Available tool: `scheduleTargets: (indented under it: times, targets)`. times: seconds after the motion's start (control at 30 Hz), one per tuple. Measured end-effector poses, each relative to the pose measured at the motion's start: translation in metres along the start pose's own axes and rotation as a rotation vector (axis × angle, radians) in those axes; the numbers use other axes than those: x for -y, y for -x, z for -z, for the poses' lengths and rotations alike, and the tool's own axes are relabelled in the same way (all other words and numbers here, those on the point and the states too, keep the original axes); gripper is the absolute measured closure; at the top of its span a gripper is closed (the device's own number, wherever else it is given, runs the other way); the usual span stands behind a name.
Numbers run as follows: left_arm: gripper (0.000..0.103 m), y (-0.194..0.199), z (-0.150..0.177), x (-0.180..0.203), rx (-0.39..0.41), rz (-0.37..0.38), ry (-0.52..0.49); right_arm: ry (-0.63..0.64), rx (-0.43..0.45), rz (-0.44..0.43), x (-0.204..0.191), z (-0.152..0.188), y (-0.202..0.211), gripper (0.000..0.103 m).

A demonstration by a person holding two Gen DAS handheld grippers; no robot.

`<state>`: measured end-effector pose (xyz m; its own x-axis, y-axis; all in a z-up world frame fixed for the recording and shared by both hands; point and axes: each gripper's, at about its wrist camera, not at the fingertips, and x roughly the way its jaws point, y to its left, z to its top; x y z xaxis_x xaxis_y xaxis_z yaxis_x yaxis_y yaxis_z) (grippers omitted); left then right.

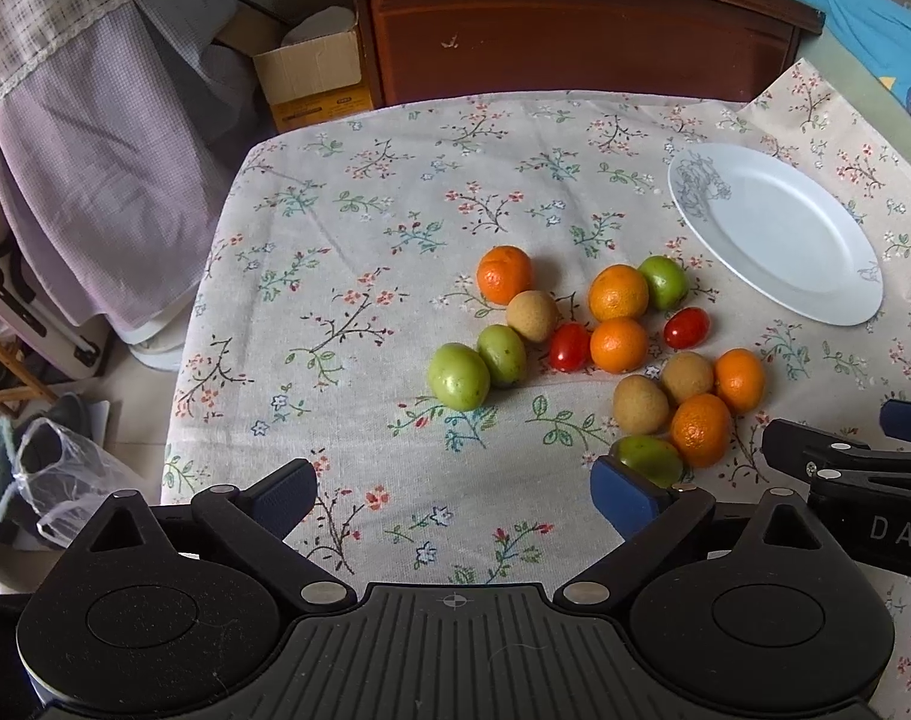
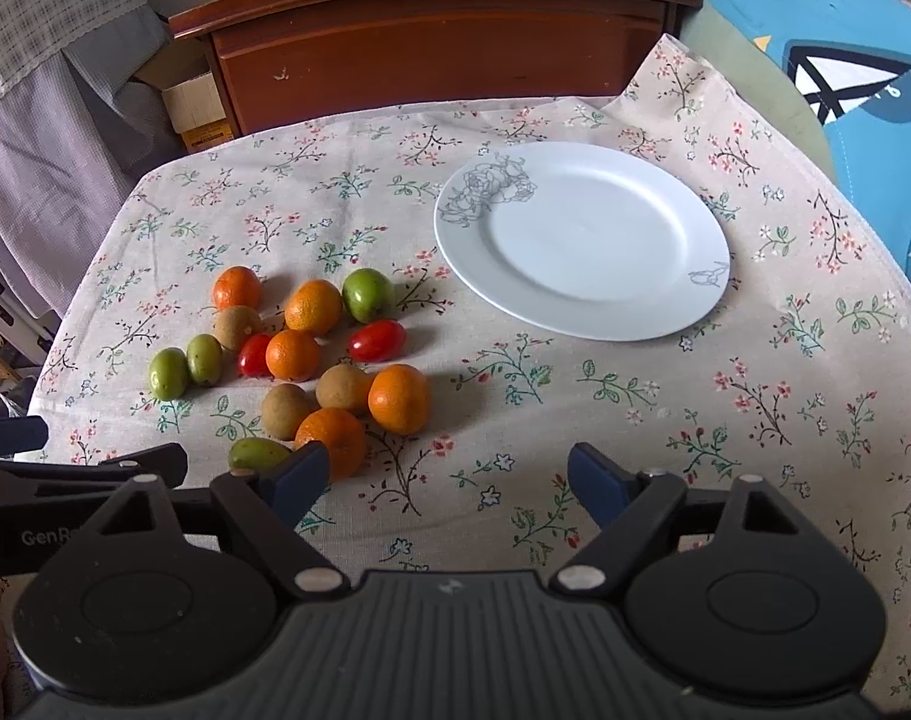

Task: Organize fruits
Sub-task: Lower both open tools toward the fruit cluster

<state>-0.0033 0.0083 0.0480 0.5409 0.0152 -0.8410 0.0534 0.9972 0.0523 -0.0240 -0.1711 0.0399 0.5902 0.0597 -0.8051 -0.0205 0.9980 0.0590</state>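
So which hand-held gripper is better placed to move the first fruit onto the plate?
Probably the right hand-held gripper. It is open, the nearest orange lies just beside its left finger, and the empty plate is ahead on its side. The left hand-held gripper, also open, sits farther from the plate.

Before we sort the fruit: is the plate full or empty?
Empty. The plate shows only bare white surface; all the fruit lies on the cloth beside it.

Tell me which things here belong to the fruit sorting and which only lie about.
Belong to the job:
oranges
green fruits
brown fruits
red tomatoes
white plate, nothing on it
left tool and right tool, both open

Just lying about:
cardboard box
wooden cabinet
plastic bag
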Motion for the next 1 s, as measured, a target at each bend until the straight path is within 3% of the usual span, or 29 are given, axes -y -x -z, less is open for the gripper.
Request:
scheduleTargets:
  times: [0.17,0.33,0.57,0.87,1.0]
  targets:
    - [0.012,0.002,0.000,-0.002,0.014,0.009,-0.020,-0.030,0.005,-0.036,0.009,-0.001,0.002,0.027]
    - [0.022,0.006,-0.005,-0.012,0.008,0.048,-0.022,-0.048,0.021,-0.051,0.024,0.000,0.006,0.029]
    - [0.021,0.009,-0.005,-0.027,0.023,0.063,-0.081,-0.102,0.008,-0.132,0.046,0.008,0.007,0.029]
    - [0.023,-0.007,-0.011,-0.043,-0.012,0.089,-0.041,-0.081,0.042,-0.212,0.039,0.011,0.004,0.029]
    - [0.023,-0.015,-0.016,-0.040,-0.005,0.129,-0.072,-0.076,0.043,-0.228,0.038,0.007,-0.003,0.042]
